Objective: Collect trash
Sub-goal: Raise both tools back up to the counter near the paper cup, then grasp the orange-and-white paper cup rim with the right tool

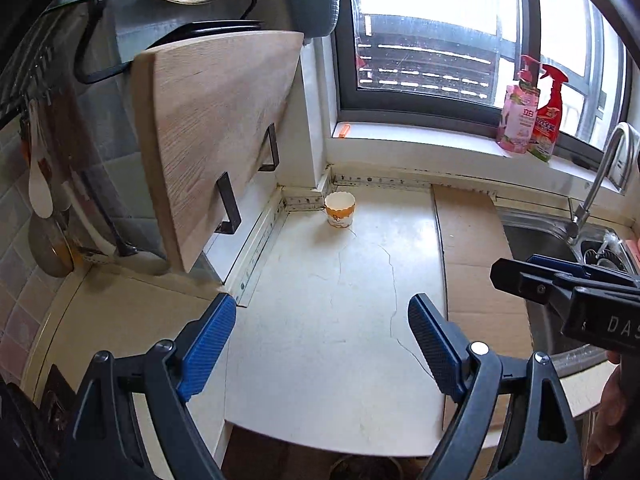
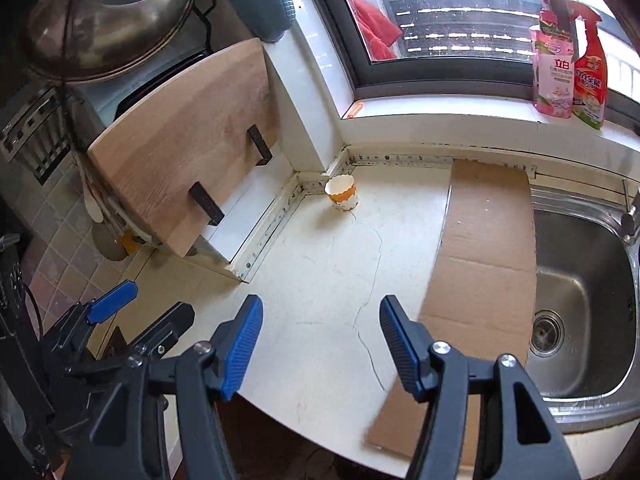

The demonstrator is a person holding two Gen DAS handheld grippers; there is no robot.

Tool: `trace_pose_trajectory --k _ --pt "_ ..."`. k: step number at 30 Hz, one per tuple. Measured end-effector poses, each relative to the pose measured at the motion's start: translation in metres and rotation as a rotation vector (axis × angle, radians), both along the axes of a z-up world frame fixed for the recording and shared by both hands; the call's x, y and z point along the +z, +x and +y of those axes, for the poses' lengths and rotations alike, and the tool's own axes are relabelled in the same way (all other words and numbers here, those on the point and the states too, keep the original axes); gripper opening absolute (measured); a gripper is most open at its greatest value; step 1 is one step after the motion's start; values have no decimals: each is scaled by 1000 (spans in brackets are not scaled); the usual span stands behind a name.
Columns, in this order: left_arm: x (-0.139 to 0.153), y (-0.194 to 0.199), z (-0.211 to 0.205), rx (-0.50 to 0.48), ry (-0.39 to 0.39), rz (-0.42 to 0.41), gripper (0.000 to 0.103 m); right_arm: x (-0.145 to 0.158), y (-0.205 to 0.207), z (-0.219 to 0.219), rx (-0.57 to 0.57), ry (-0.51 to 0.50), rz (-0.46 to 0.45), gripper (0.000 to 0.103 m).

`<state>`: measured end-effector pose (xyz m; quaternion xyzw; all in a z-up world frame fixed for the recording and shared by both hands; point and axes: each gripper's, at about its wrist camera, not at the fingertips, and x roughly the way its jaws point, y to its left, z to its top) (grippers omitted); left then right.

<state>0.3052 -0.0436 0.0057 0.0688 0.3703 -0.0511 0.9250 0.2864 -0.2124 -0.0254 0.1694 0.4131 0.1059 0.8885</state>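
Both the left tongs (image 1: 322, 344) and right tongs (image 2: 320, 344) gape wide and empty, so a clumsy reach could tip the light paper cup (image 1: 339, 210) across the bench (image 1: 320, 280).

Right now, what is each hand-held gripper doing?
Left hand-held gripper: open, holding nothing.
Right hand-held gripper: open, holding nothing.
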Motion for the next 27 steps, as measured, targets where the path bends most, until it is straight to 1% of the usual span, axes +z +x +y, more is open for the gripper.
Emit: trace_pose_trajectory --k 5,11,16,19,22,27 --pt "-19 60 -16 92 57 4 87 -22 73 -33 17 47 50 61" --pt "-49 122 -13 203 72 49 87 -57 146 -53 31 141 117 61" --pt "-70 158 -12 254 131 56 83 -83 195 -42 29 194 155 61" --pt "-79 173 -9 274 147 66 79 -102 223 -34 16 207 180 61" --pt "-90 191 -5 297 145 84 76 -118 250 -25 4 197 195 61" --pt "-109 215 3 330 136 108 74 -146 291 -11 -13 140 211 61"
